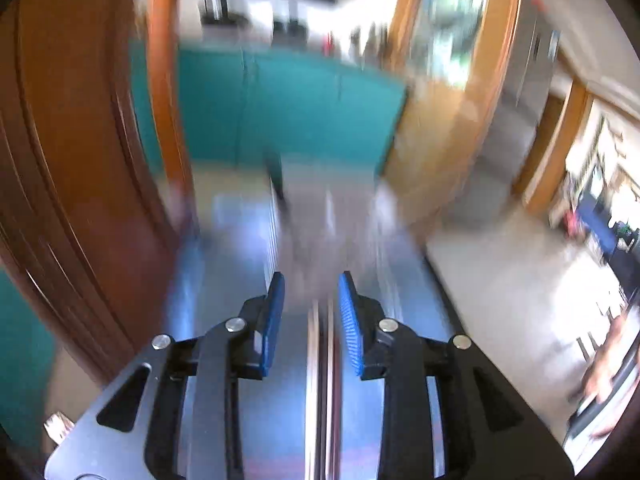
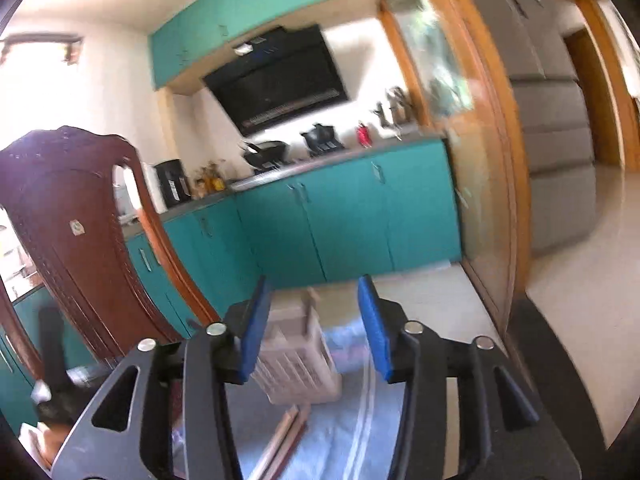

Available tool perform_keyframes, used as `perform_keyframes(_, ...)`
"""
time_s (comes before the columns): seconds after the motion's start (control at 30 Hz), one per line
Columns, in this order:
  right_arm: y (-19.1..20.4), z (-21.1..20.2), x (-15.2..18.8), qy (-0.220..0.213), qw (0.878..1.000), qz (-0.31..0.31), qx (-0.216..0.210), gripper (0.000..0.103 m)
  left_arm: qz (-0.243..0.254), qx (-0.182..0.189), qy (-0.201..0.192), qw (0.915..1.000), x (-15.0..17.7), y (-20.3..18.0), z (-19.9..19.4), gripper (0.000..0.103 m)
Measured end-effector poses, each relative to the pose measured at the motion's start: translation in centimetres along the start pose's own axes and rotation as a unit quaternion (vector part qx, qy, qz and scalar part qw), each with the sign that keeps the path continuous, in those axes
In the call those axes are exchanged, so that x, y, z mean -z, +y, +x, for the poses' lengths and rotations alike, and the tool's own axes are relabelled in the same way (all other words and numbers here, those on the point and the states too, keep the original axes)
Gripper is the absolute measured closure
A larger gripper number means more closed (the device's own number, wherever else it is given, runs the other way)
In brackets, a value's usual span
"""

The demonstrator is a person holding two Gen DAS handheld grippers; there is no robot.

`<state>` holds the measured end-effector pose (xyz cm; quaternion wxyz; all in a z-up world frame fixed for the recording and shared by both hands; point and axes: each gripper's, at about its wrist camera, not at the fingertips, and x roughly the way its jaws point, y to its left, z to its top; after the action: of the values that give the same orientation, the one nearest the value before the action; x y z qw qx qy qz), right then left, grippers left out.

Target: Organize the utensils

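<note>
In the left wrist view, which is blurred by motion, my left gripper (image 1: 311, 284) is open and empty above a blue-grey tablecloth (image 1: 240, 248). A thin shiny streak, perhaps a utensil (image 1: 324, 380), lies under the jaws; I cannot tell what it is. In the right wrist view my right gripper (image 2: 314, 292) is open and empty, raised above a white slotted utensil basket (image 2: 298, 360) that stands on the cloth (image 2: 344, 432). A pair of wooden chopsticks (image 2: 286, 436) lies in front of the basket.
A dark wooden chair back (image 2: 76, 216) stands at the left and also shows in the left wrist view (image 1: 80, 160). Teal kitchen cabinets (image 2: 340, 216) and a counter with a stove are behind. A wooden door frame (image 2: 496, 160) and a grey fridge (image 2: 556, 140) are to the right.
</note>
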<state>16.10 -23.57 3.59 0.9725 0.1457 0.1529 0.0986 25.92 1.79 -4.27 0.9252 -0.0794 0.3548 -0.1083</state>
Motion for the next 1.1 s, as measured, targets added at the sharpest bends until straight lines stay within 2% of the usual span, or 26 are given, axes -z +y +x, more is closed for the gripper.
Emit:
perform_keyframes(0.03,-0.9,0.7,1.5,0.032,0.999,0.007,0.01,0.057,-0.006,-0.004,0.051,0.9987,2.3,0.1,2.8,0.074)
perform_keyframes(0.1,-2.1,2.6,4.4,0.1,0.995,0.015,0.023,0.057,-0.021,-0.001,0.115,0.9931,5.0,0.1,6.1,0.074)
perform_keyframes(0.13,-3.1,4.1,6.5,0.151,0.987,0.029,0.037,0.057,-0.023,0.003,0.137,0.9902,6.2,-0.1,7.4,0.074)
perform_keyframes(0.23,-4.7,5.7,9.9,0.218,0.973,0.071,0.033,0.057,-0.023,0.004,0.186,0.9823,9.1,-0.9,10.0,0.066)
perform_keyframes(0.27,-5.0,6.0,11.0,0.23,0.969,0.077,0.035,0.057,-0.018,-0.002,0.17,0.9853,9.2,-1.3,9.8,0.065)
perform_keyframes(0.3,-5.0,6.3,11.7,0.239,0.967,0.074,0.04,0.057,-0.01,-0.007,0.172,0.9851,9.4,-1.7,9.8,0.064)
perform_keyframes(0.37,-4.7,6.7,12.6,0.252,0.965,0.065,0.042,0.057,-0.006,-0.015,0.167,0.9858,9.5,-2.3,9.7,0.071)
perform_keyframes(0.4,-4.5,7.0,12.8,0.258,0.963,0.062,0.041,0.057,-0.006,-0.008,0.168,0.9858,9.8,-2.7,9.5,0.083)
perform_keyframes(0.47,-4.4,7.5,13.4,0.267,0.961,0.057,0.039,0.057,-0.009,0.006,0.17,0.9853,10.0,-3.2,8.9,0.096)
perform_keyframes(0.53,-4.2,7.9,14.2,0.275,0.959,0.054,0.038,0.057,-0.017,0.016,0.176,0.9842,10.5,-3.6,8.4,0.096)
perform_keyframes(0.6,-4.0,8.0,15.0,0.283,0.957,0.053,0.036,0.057,-0.001,0.007,0.17,0.9854,11.1,-4.1,7.6,0.096)
perform_keyframes(0.63,-3.9,8.3,15.3,0.289,0.955,0.053,0.034,0.057,0.004,0.0,0.168,0.9858,11.3,-3.8,7.4,0.096)
perform_keyframes(0.67,-3.8,8.4,15.4,0.293,0.954,0.053,0.033,0.057,0.01,-0.025,0.167,0.9856,11.7,-3.4,7.5,0.096)
perform_keyframes(0.83,-2.6,9.1,16.2,0.313,0.949,0.038,0.024,0.057,-0.011,-0.062,0.16,0.9852,11.2,-1.3,7.0,0.096)
perform_keyframes(0.97,-0.3,11.1,16.5,0.331,0.943,-0.004,0.017,0.057,-0.022,-0.059,0.158,0.9854,11.6,-0.2,6.4,0.096)
perform_keyframes(1.07,2.3,13.8,17.3,0.357,0.932,-0.053,0.013,0.057,-0.011,-0.066,0.154,0.9857,12.2,-0.5,5.9,0.094)
perform_keyframes(1.1,3.0,14.6,17.7,0.366,0.928,-0.063,0.011,0.061,-0.009,-0.067,0.153,0.9859,12.4,-0.5,5.7,0.094)
